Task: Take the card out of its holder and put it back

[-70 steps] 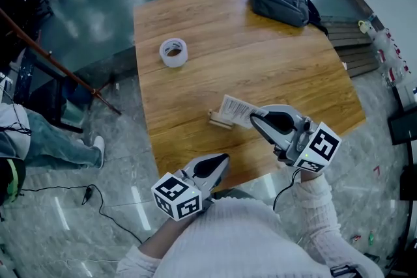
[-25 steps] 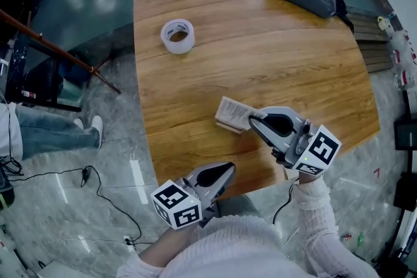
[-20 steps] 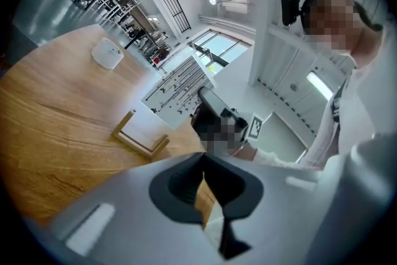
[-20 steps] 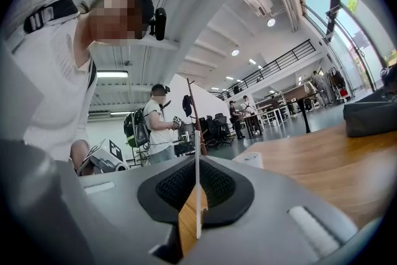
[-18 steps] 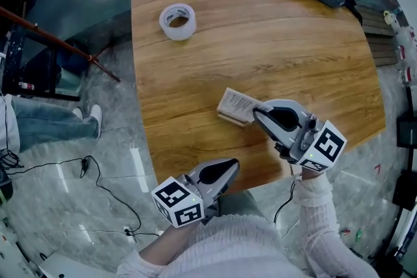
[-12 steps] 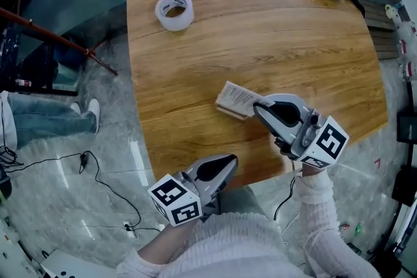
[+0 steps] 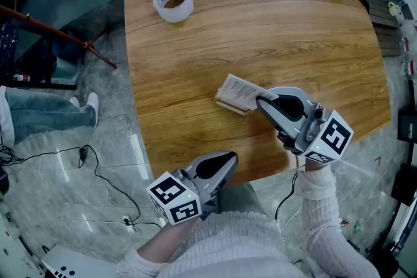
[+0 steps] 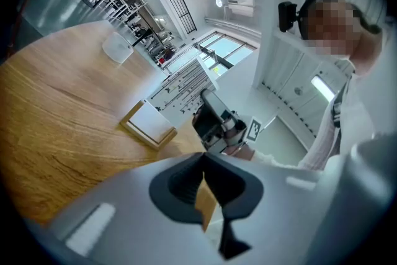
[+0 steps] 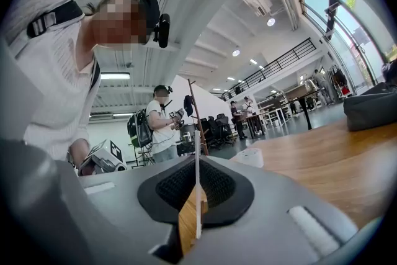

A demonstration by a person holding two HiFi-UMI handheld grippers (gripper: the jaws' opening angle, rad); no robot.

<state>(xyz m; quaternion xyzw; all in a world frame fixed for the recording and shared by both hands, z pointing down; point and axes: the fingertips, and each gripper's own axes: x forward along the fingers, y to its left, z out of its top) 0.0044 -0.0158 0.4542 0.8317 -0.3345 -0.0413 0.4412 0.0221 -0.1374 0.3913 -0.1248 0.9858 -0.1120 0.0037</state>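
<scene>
Pinching the card, right gripper, card seemingly seated in wooden holder, left gripper closed, empty.

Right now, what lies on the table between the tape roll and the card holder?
Nothing: in the head view, only bare table wood lies between the tape roll and the card holder.

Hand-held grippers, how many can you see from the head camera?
2: the left hand-held gripper low by the table edge, the right hand-held gripper shut on the card.
</scene>
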